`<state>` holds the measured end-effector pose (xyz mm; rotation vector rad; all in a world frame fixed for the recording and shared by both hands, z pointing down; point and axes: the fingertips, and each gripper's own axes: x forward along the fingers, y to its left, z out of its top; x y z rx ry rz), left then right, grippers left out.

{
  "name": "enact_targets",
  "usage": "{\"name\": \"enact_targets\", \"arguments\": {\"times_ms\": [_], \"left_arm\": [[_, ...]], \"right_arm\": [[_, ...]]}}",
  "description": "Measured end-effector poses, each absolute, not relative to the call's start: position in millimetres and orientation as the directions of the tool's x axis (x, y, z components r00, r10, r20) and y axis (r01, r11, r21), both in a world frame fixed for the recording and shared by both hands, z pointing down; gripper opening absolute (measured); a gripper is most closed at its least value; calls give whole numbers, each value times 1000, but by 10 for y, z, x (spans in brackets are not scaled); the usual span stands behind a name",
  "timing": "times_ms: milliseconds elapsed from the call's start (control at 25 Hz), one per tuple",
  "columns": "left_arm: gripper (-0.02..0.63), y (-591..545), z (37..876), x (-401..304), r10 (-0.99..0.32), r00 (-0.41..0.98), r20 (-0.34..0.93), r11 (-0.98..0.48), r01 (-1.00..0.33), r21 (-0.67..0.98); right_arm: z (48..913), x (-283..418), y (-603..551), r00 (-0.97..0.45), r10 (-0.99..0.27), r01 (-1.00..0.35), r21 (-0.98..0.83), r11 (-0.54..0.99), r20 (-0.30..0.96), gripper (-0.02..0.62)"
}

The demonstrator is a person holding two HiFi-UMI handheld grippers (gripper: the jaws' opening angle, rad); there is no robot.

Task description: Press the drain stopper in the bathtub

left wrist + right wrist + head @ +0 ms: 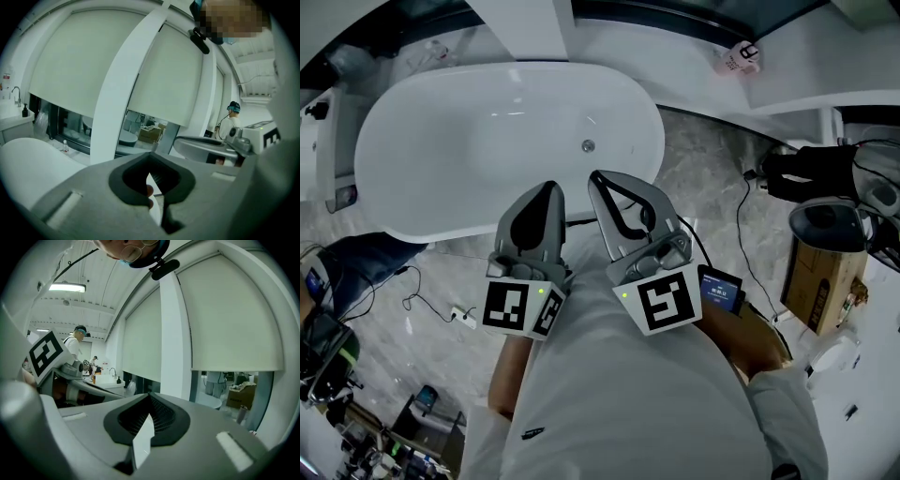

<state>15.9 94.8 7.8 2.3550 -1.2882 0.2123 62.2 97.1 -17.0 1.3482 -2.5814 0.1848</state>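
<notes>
The white oval bathtub (pixel 441 159) lies ahead of me in the head view, with the small round metal drain stopper (pixel 589 145) on its floor towards the right end. Both grippers are held close to my chest, short of the tub's near rim and well apart from the stopper. My left gripper (pixel 551 187) is shut with nothing in it. Beside it my right gripper (pixel 594 176) is also shut and empty. Each gripper view looks over closed jaws at window blinds: left gripper (pixel 152 153), right gripper (pixel 150 394). Neither view shows the stopper.
A cardboard box (pixel 825 272) with dark gear on top stands at the right. Cables and a white power strip (pixel 464 317) lie on the marble floor at the left. A white pillar (pixel 534 28) rises behind the tub. A person (pixel 232 119) stands far off.
</notes>
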Motion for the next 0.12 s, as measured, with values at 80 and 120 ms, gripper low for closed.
{"name": "enact_targets", "arguments": {"times_ms": [80,120], "left_arm": [[0,973,78,162,-751,567,339,-476,-820,318],[0,982,76,157,-746,573,338,-480,-816,322]], "right_arm": [[-196,642,952,-528,-816,-844,-33,536,234,-6],[-212,647,939,-514,-828,-854,-44,518,223,-6]]}}
